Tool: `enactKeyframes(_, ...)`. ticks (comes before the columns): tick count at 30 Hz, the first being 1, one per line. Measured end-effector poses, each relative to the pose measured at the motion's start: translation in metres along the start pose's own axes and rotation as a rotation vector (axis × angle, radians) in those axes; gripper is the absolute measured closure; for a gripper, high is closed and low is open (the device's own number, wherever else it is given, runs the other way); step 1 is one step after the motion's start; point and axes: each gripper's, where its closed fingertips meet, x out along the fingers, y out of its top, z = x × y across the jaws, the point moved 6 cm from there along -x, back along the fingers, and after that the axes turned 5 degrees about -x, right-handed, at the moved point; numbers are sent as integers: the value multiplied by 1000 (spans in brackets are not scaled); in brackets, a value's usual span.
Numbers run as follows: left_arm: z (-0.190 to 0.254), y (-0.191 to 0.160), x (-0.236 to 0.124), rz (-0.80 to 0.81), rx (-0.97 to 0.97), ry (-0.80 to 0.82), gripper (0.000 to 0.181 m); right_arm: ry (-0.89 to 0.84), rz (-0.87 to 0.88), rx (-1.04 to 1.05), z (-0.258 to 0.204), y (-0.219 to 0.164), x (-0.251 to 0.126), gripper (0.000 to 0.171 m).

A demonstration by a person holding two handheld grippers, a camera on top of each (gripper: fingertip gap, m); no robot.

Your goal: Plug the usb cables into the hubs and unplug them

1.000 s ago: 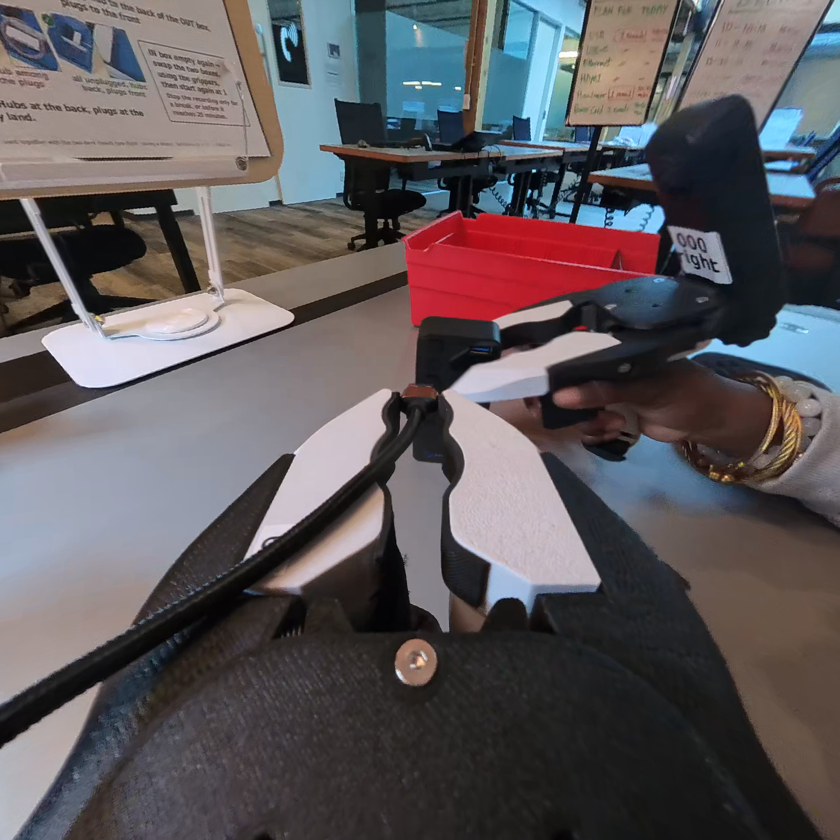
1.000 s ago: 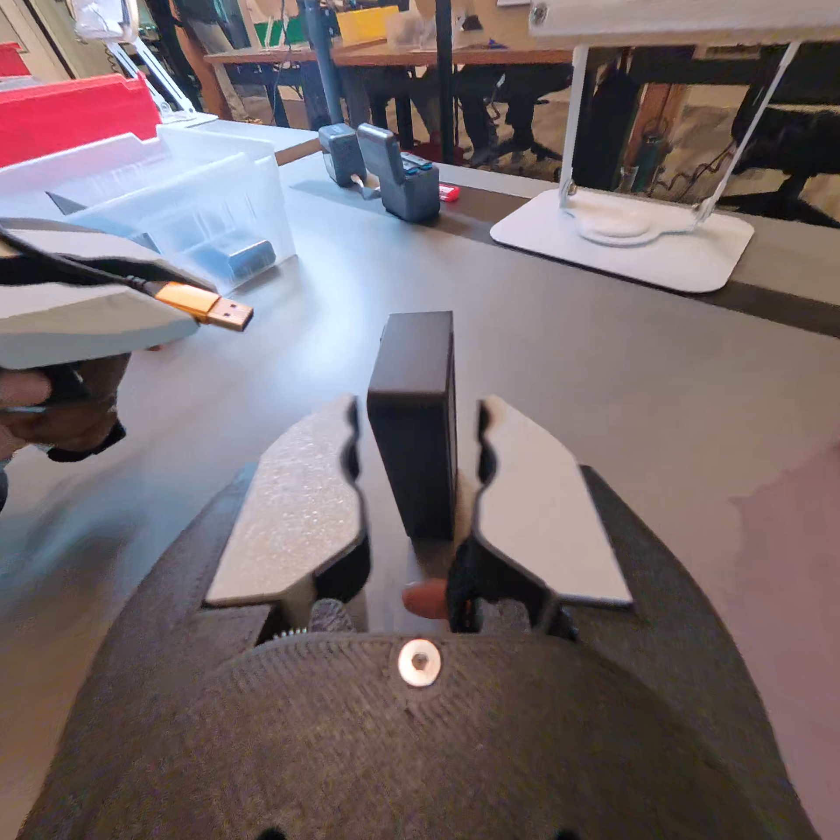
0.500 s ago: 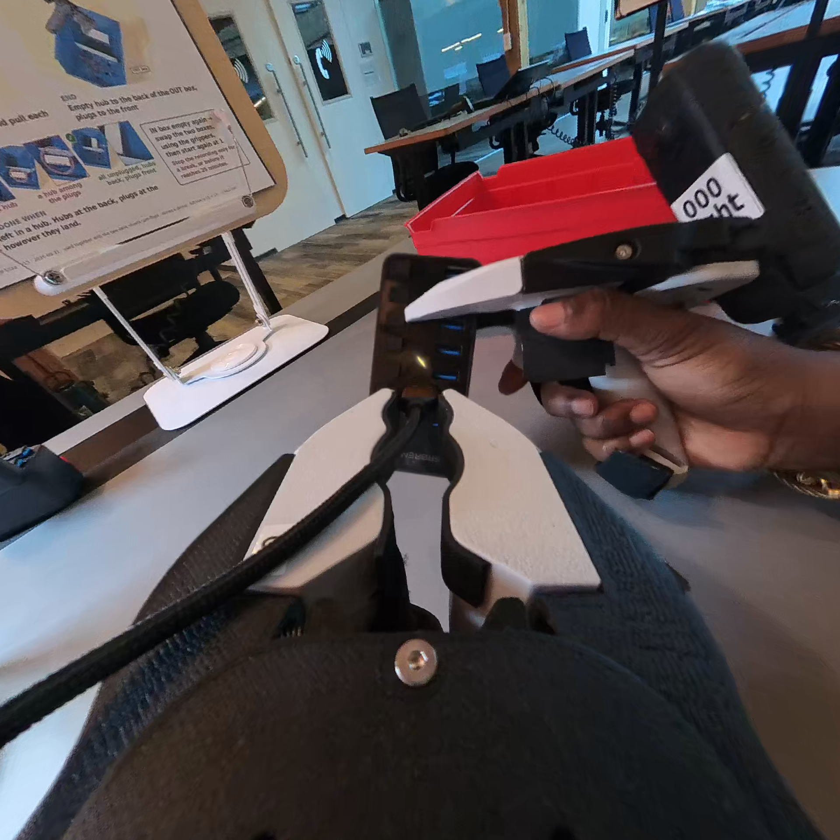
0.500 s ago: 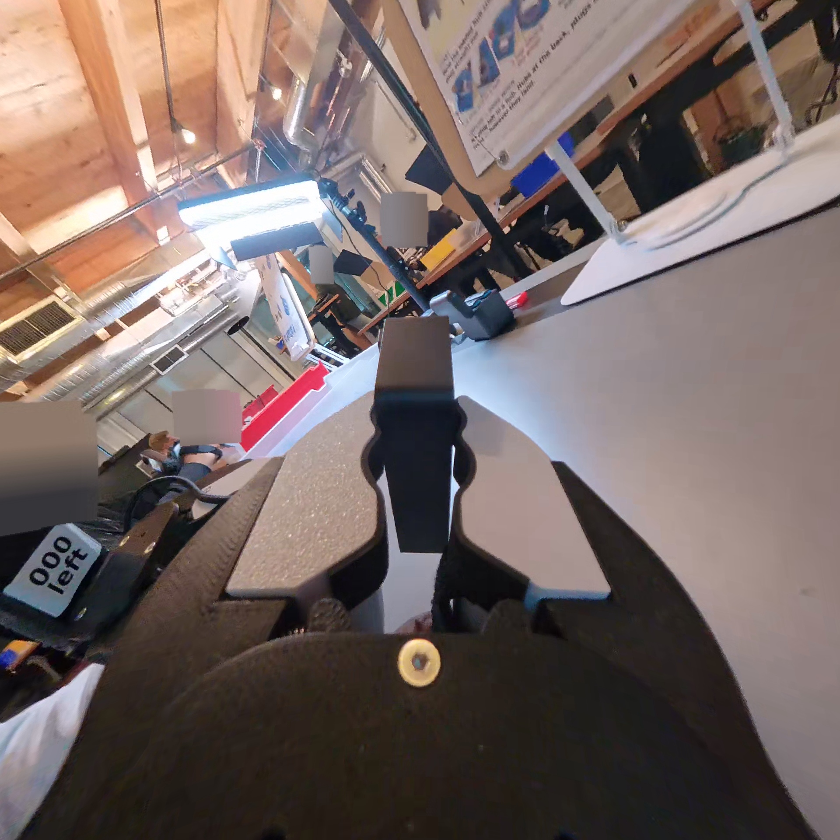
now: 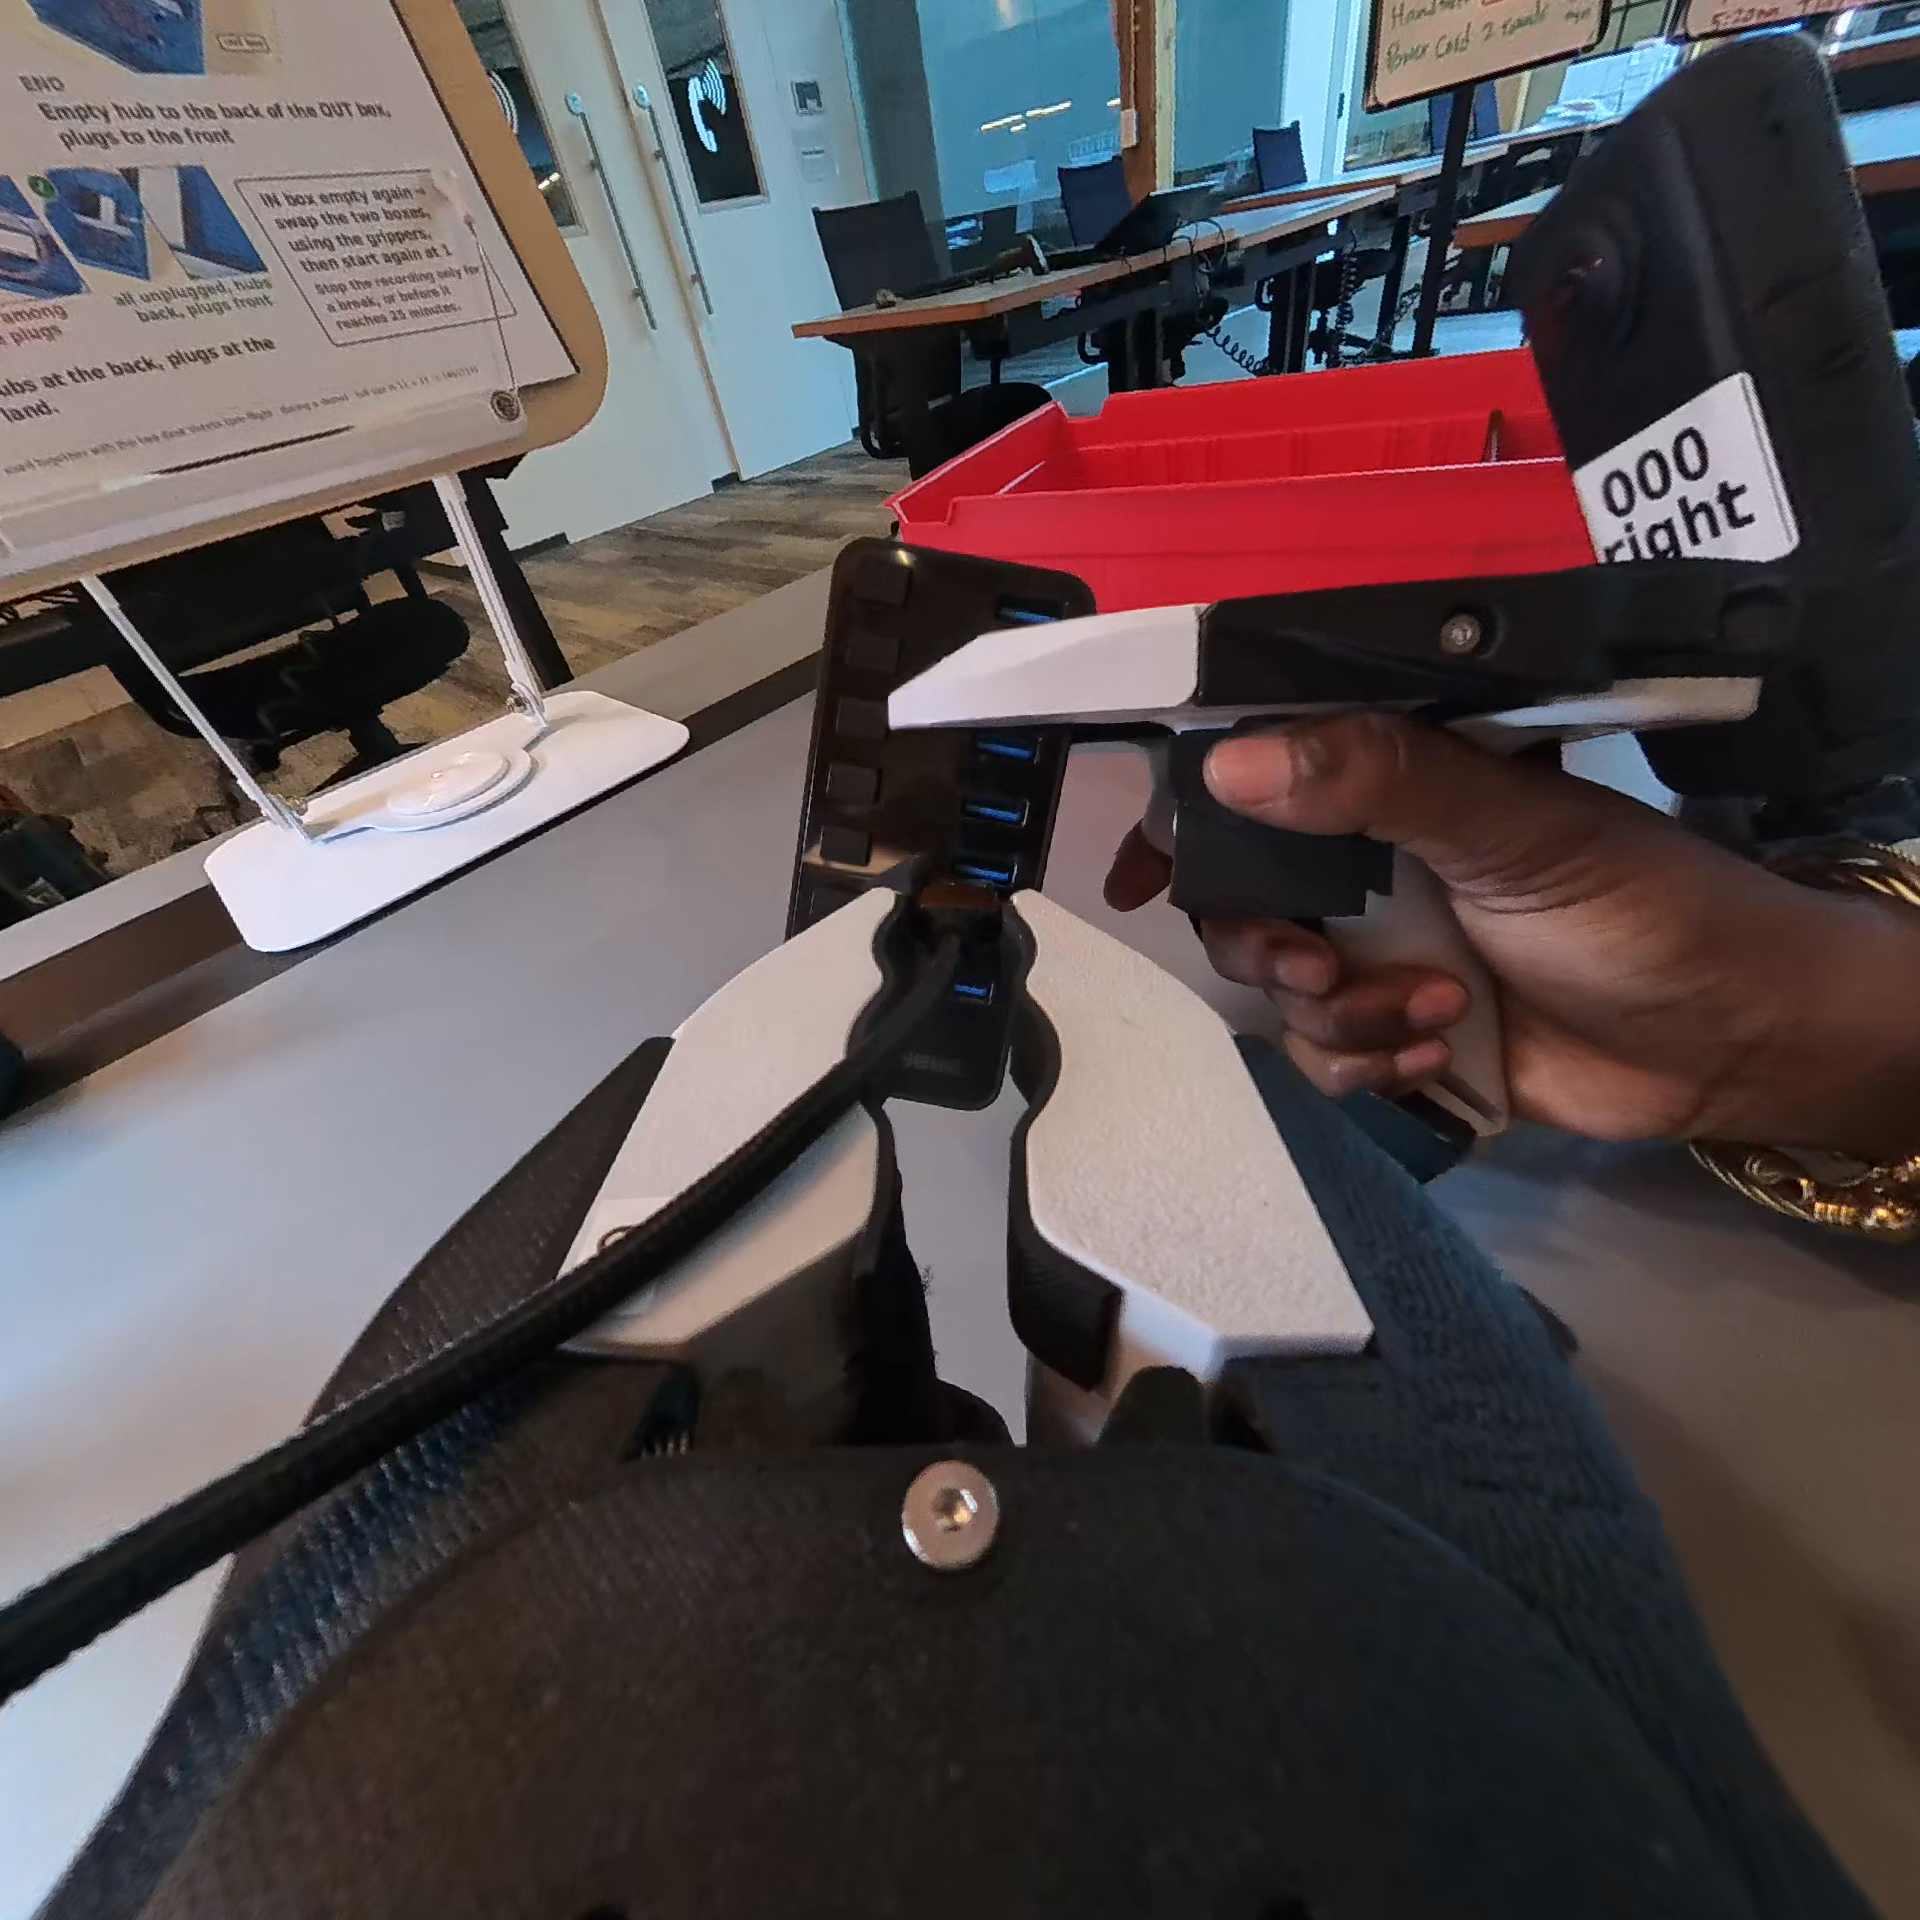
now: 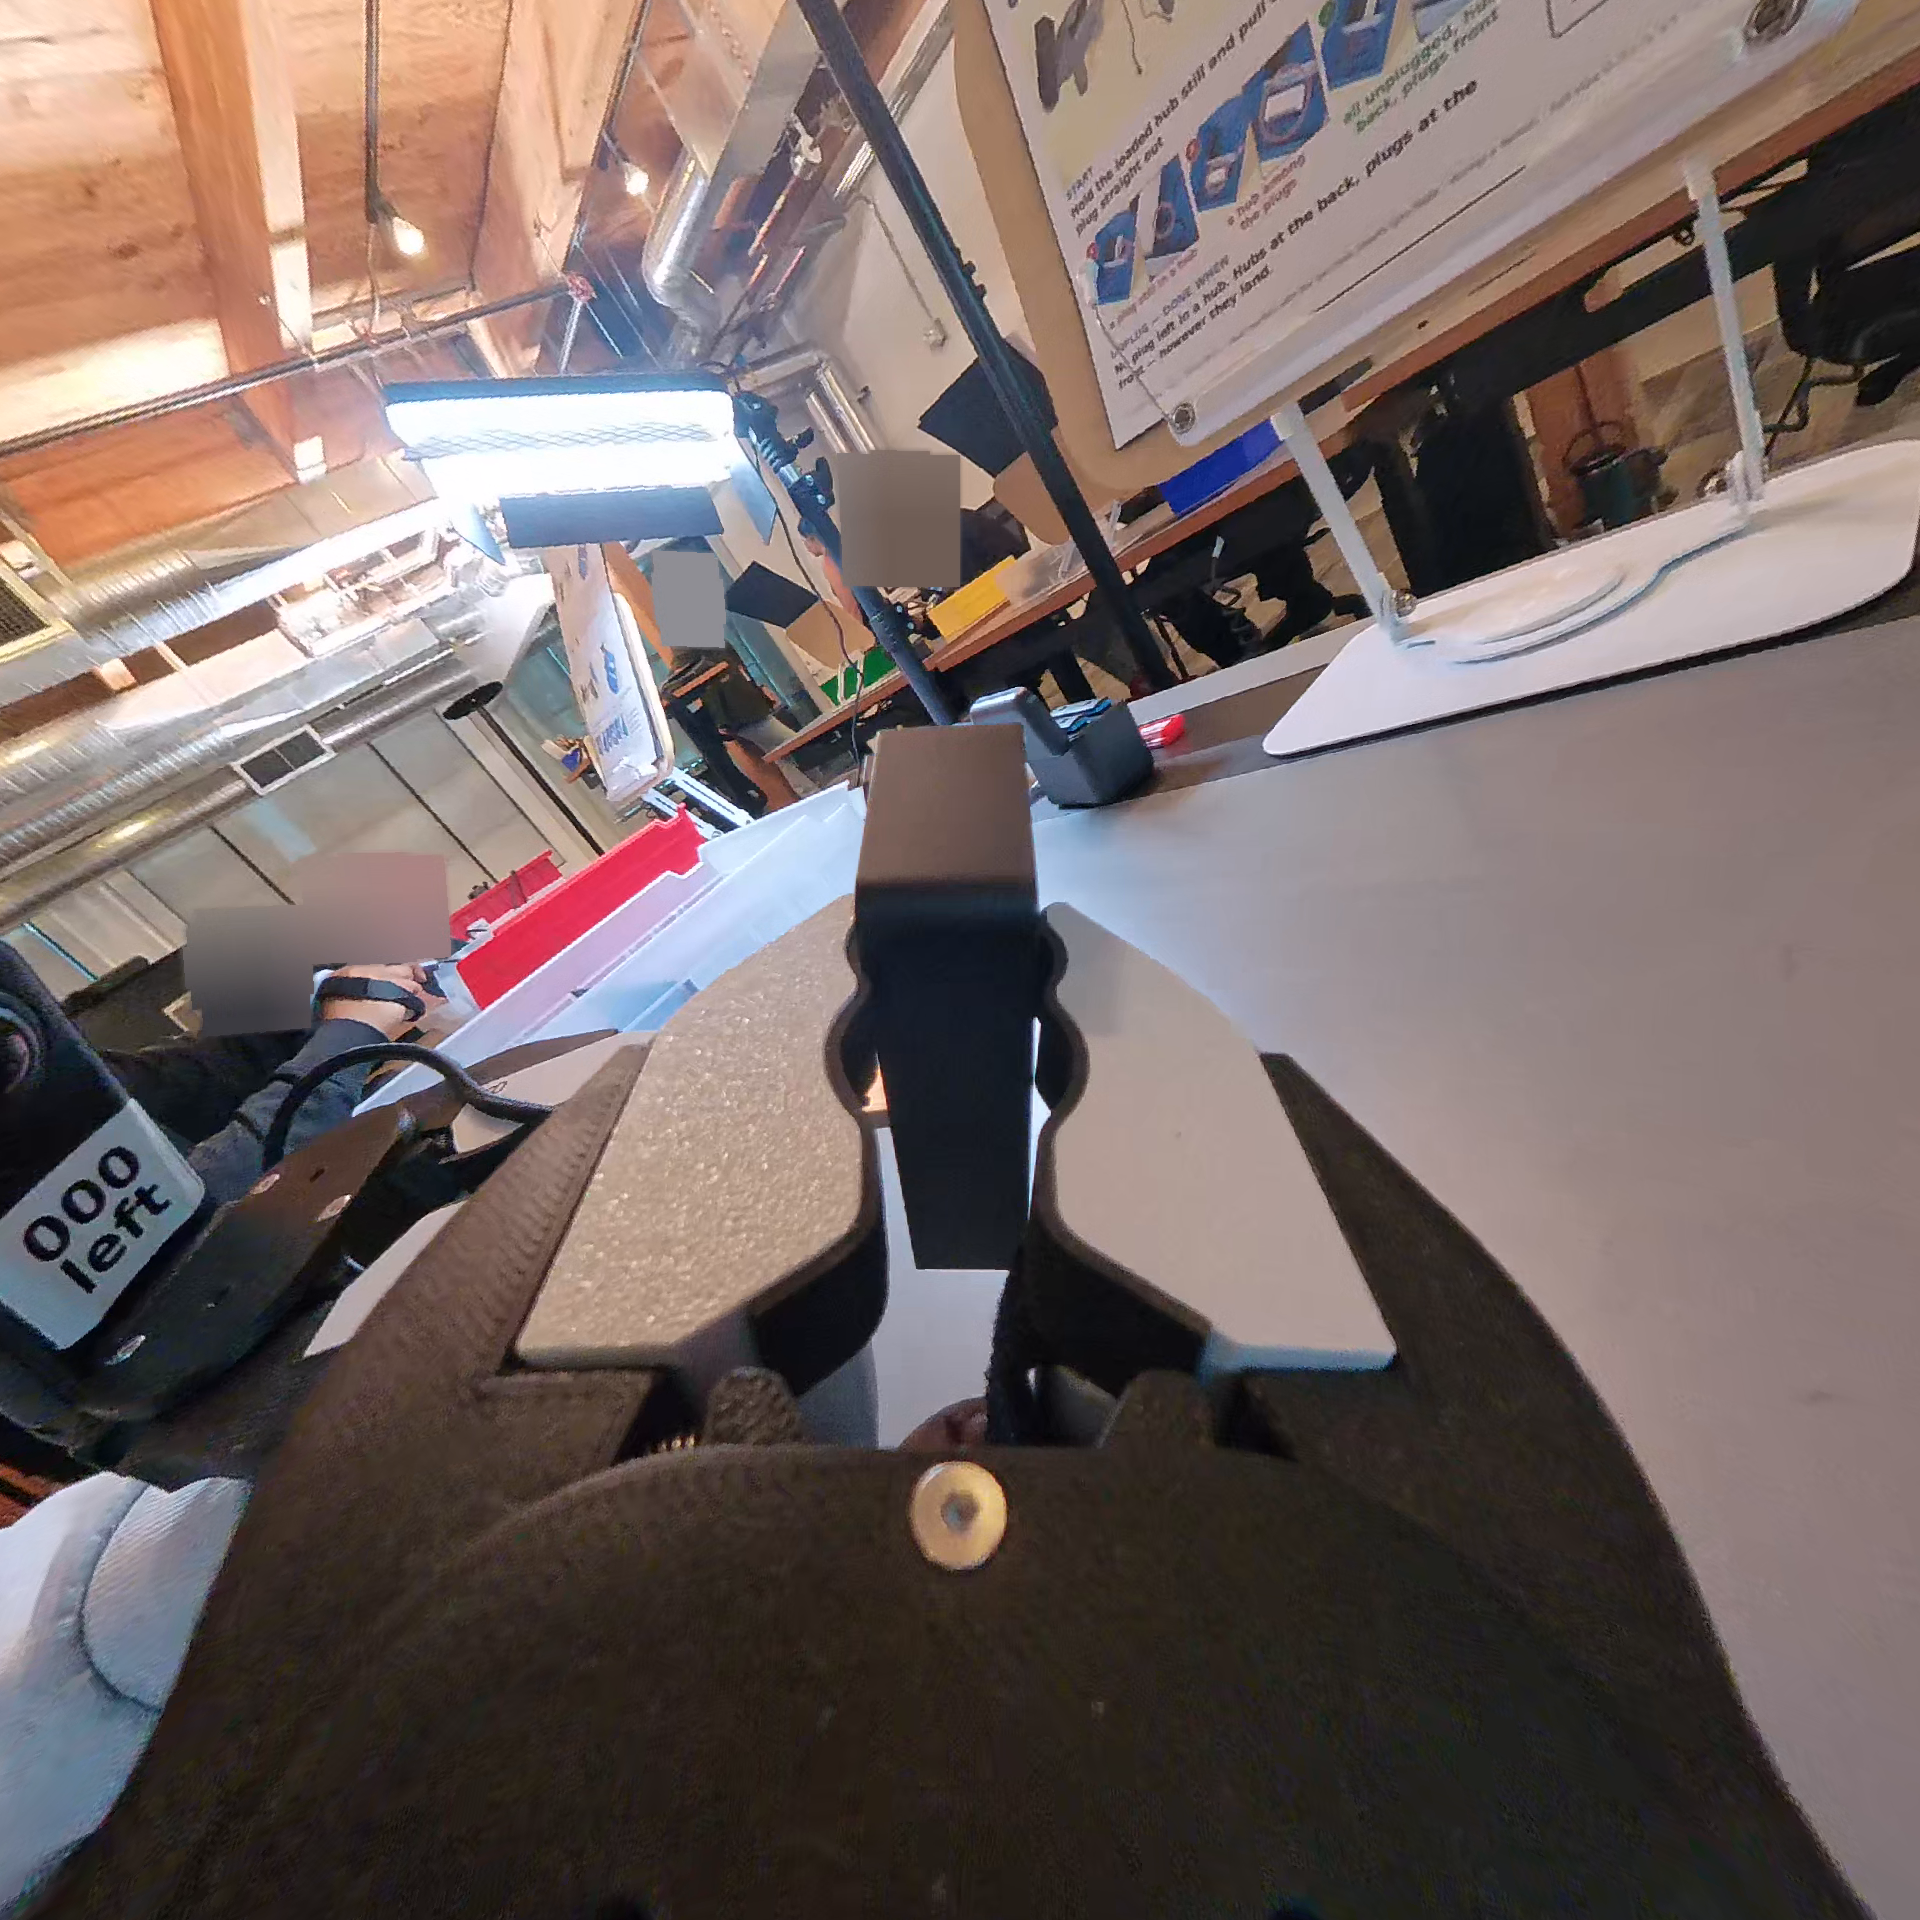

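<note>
Raised since the earlier frame: hub [image 5: 940, 769], now upright at frame centre, ports facing the plug.
Table [image 5: 343, 1122]: grey, across lower frame.
Red bin [image 5: 1247, 520]: upper right, behind.
Right gripper [image 6: 951, 1039]: clamped on the hub's midsection, likely to brace it against the push.
Left gripper [image 5: 951, 966]: clenched on the usb cable [image 5: 582, 1288] just behind its plug [image 5: 951, 896], tip at a lower port; seating not discernible.

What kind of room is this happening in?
Probably an open office turned workshop: rows of desks with office chairs, a bright studio light under exposed ceiling beams, and an instruction board on the table.
</note>
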Motion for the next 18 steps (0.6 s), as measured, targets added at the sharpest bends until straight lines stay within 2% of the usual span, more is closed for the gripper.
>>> enactKeyframes(18, 3, 4, 0, 49, 15, 15, 165, -7, -16, -43, -4, -7, 3, 145)
